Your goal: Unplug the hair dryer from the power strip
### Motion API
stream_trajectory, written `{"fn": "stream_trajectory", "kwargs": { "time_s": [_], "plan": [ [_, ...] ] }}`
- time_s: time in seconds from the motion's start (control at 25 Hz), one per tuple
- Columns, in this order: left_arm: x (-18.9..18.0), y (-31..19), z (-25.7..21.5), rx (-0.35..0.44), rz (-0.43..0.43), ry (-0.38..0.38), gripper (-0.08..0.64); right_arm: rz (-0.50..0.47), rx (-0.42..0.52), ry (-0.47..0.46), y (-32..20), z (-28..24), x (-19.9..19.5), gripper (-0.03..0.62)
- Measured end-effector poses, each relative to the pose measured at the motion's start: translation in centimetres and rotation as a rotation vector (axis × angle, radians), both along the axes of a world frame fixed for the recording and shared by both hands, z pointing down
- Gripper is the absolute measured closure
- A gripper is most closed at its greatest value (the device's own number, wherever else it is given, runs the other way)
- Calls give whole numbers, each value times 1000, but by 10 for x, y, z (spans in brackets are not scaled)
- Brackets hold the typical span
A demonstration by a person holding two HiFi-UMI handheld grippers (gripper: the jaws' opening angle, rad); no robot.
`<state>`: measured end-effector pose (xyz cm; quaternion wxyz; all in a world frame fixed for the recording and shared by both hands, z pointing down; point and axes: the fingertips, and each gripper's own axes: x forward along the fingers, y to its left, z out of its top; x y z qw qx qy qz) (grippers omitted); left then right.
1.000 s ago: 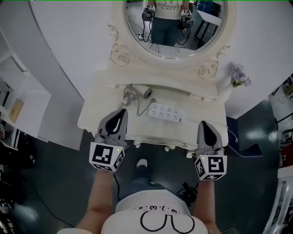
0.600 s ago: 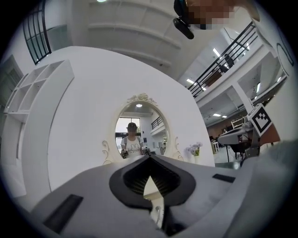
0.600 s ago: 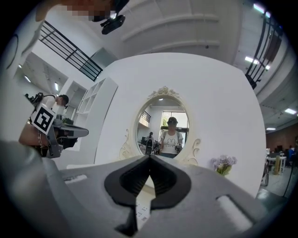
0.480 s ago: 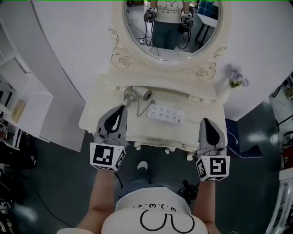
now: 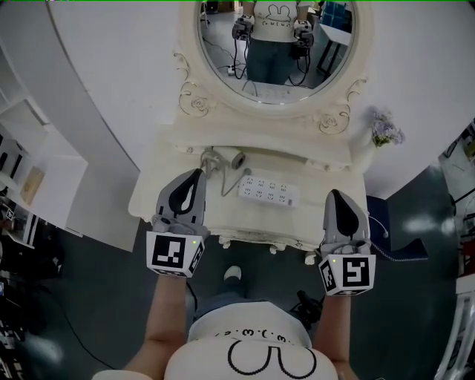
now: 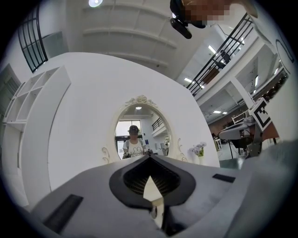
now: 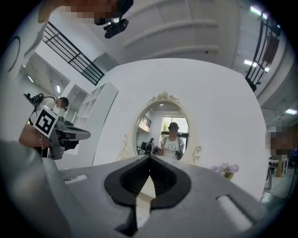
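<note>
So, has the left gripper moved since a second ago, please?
Yes. Against the power strip, the left gripper shifted up the picture, toward the hair dryer.

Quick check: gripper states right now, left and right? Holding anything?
Left gripper: closed, nothing between the jaws.
Right gripper: closed, nothing between the jaws.

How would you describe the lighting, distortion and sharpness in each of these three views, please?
Head view: dim, flat light, the wide lens bowing the cream carved dressing table and oval mirror. Left gripper view: fisheye circle, black corners, round ceiling lamp flaring, the close foreground soft. Right gripper view: same fisheye, bright ceiling strip lights.
</note>
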<state>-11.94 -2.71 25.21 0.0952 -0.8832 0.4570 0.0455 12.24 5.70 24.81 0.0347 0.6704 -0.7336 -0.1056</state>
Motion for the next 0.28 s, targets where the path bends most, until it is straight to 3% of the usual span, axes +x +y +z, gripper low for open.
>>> {"fn": "stream_trajectory", "kwargs": {
  "time_s": [0.28],
  "plan": [
    [5, -10, -1, 0, 7, -8, 561, -5, 5, 6, -11, -5, 1, 597]
  ]
}}
